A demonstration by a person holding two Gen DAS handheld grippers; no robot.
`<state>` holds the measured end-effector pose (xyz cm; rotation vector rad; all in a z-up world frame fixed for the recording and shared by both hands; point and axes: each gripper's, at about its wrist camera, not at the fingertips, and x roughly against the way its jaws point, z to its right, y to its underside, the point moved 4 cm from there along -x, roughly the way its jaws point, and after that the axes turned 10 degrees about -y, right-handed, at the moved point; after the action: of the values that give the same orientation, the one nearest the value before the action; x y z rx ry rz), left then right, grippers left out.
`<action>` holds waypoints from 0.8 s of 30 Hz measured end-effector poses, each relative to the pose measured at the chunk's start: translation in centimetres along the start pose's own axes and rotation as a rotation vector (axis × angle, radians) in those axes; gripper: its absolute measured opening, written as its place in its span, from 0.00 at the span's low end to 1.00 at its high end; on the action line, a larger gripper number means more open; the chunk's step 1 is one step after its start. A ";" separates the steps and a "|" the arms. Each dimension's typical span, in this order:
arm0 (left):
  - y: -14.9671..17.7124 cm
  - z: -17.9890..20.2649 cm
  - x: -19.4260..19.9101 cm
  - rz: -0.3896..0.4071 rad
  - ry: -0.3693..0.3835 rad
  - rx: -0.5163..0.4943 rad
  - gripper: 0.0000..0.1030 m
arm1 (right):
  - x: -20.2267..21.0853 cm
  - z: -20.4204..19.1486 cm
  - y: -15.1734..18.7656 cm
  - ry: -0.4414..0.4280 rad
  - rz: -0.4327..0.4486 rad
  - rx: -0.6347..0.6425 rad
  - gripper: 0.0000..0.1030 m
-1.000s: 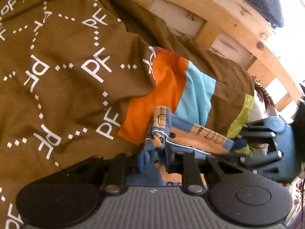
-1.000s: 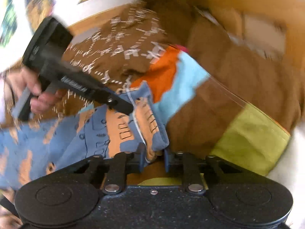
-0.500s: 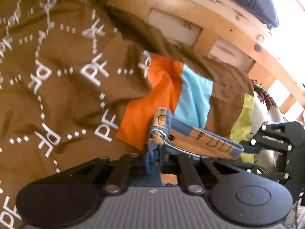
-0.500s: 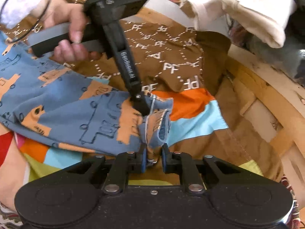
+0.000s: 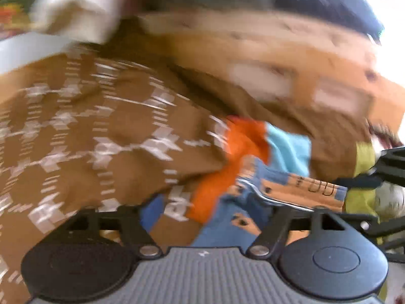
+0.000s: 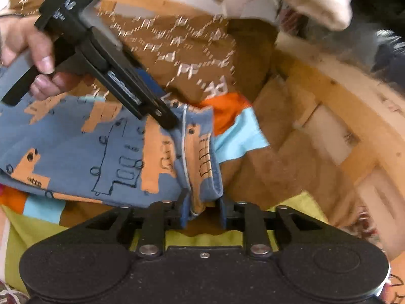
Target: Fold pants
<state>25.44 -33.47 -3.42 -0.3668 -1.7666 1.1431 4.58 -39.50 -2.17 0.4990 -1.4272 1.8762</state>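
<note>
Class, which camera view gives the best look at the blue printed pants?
The right wrist view: the pants spread sharp and wide, pinched by the right tongs. The left wrist view is motion-blurred and shows only a bunched strip near its tongs.

White "PF" letters repeated across the brown blanket (image 6: 192,58); gripper label blurred.

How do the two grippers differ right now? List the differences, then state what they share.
1. The left gripper has its jaws spread wide, with the pants loose between them. The right gripper has its jaws close together, pinching the fabric.
2. In the right wrist view, the left gripper is at the waistband's far end and the right gripper is at its near end.

Shared: both are at the same waistband edge, above the brown blanket.
</note>
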 end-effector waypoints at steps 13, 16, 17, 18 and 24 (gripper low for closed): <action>18.0 -9.9 15.8 -0.277 -0.790 0.300 0.90 | -4.6 -1.5 -6.2 -0.158 0.066 0.126 0.34; 20.3 -12.1 19.0 -0.273 -0.764 0.395 0.89 | -7.1 1.0 -5.9 -0.120 0.007 0.048 0.41; 20.5 -12.4 19.9 -0.297 -0.789 0.383 0.89 | -7.2 1.6 -5.7 -0.085 0.012 0.057 0.46; 20.7 -12.7 20.7 -0.316 -0.813 0.372 0.89 | -7.0 1.9 -5.6 -0.078 0.017 0.058 0.50; 19.8 -13.6 25.8 -0.270 -0.746 0.394 0.92 | -3.2 0.1 -6.1 -0.009 0.042 0.051 0.50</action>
<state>19.63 1.28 -4.07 0.5944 -2.0519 1.4961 11.23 -39.75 -0.22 0.5059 -1.4090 1.9498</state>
